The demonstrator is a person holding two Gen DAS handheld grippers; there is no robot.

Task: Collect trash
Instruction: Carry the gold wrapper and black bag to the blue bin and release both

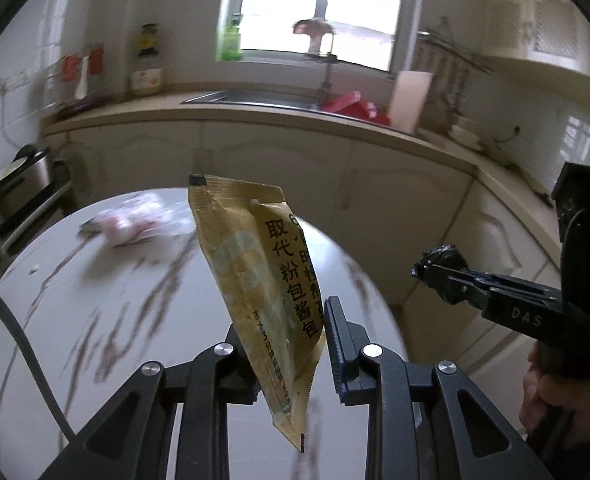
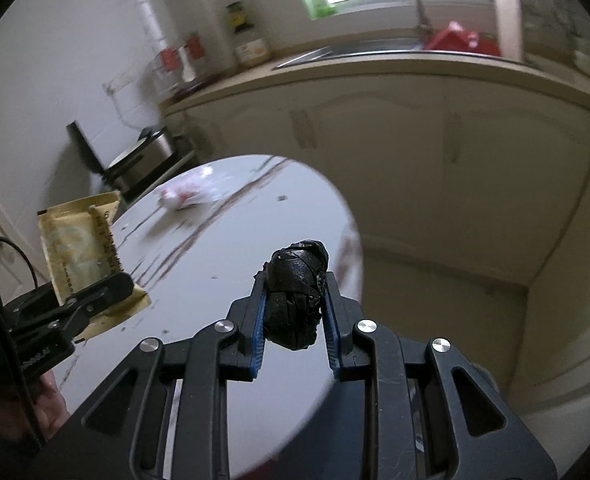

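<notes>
Holding trash over the round table (image 1: 75, 340): left gripper (image 1: 283, 332) pinches a light, floppy sauce sachet (image 1: 255, 264) near its lower edge, right gripper (image 2: 293, 308) clamps a soft crumpled black wad (image 2: 297, 292) mid-body.

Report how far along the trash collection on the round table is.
Done: two pieces are picked up and off the table. In hand: the left gripper is shut on a yellow sauce packet; the right gripper is shut on a black crumpled wad. Left: a pink and white wrapper lies at the table's far edge, along with a few small crumbs. No bin shows in either view, so nothing looks disposed of yet.
</notes>
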